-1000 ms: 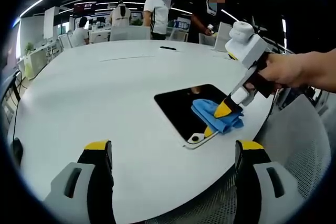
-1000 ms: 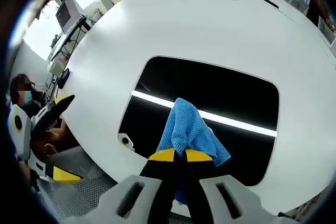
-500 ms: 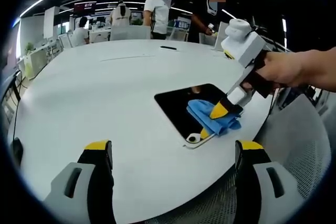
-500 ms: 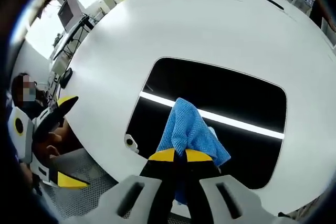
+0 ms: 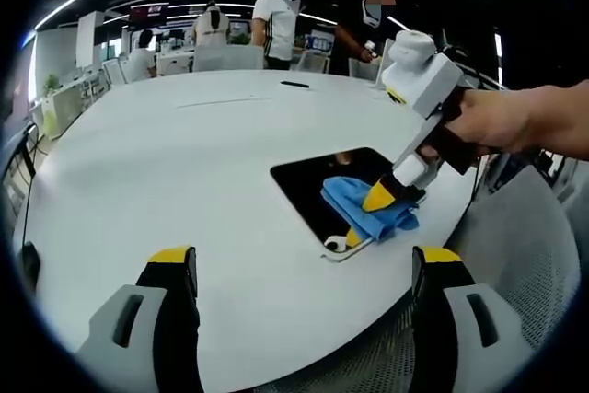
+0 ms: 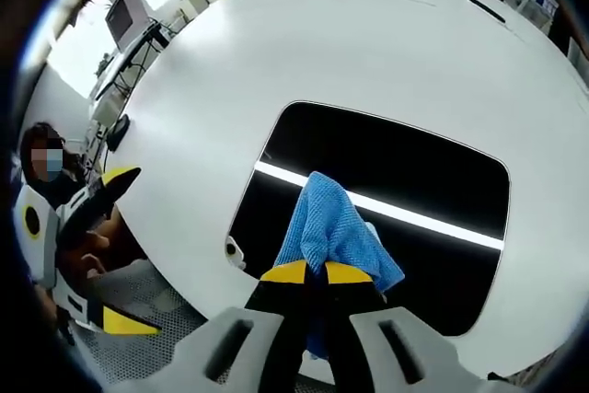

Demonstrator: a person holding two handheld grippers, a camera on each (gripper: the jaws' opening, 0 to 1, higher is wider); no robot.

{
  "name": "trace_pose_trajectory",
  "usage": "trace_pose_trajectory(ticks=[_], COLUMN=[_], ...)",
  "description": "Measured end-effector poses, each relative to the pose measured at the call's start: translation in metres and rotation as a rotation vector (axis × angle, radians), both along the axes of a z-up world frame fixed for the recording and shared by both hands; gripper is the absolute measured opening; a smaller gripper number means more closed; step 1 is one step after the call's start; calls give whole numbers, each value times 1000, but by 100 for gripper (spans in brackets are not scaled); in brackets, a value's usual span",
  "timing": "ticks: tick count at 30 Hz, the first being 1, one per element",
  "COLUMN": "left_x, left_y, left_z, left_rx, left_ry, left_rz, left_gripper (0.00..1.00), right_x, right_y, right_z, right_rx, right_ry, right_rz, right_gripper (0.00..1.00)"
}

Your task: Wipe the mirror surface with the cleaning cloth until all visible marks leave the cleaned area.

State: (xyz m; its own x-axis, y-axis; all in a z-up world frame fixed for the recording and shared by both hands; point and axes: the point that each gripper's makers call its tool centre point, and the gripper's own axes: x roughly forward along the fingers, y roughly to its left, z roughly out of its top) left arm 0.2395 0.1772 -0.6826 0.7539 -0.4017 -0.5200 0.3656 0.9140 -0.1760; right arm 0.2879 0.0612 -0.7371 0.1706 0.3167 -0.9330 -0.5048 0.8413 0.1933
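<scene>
Over the last second my right gripper (image 5: 379, 198) has dragged the blue cloth (image 5: 357, 208) leftward across the mirror (image 5: 313, 183) in the left gripper view, toward its near corner; in the right gripper view the mirror has slid to the right and down behind the cloth, so more dark glass now lies beyond it.
</scene>
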Motion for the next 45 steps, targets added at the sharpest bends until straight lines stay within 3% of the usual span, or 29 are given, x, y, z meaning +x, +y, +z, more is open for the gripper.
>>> trace_pose_trajectory(ticks=[35,45], left_x=[0,-1], left_y=[0,-1], left_z=[-1,-2], left_rx=[0,3], left_ry=[2,9], left_rz=[-2,-6], left_gripper=[97,97], right_x=[-4,5], right_y=[14,14], right_z=[0,-1], right_rx=[-10,-5], right_ry=[-12,-12], right_rz=[61,55], right_gripper=[0,0])
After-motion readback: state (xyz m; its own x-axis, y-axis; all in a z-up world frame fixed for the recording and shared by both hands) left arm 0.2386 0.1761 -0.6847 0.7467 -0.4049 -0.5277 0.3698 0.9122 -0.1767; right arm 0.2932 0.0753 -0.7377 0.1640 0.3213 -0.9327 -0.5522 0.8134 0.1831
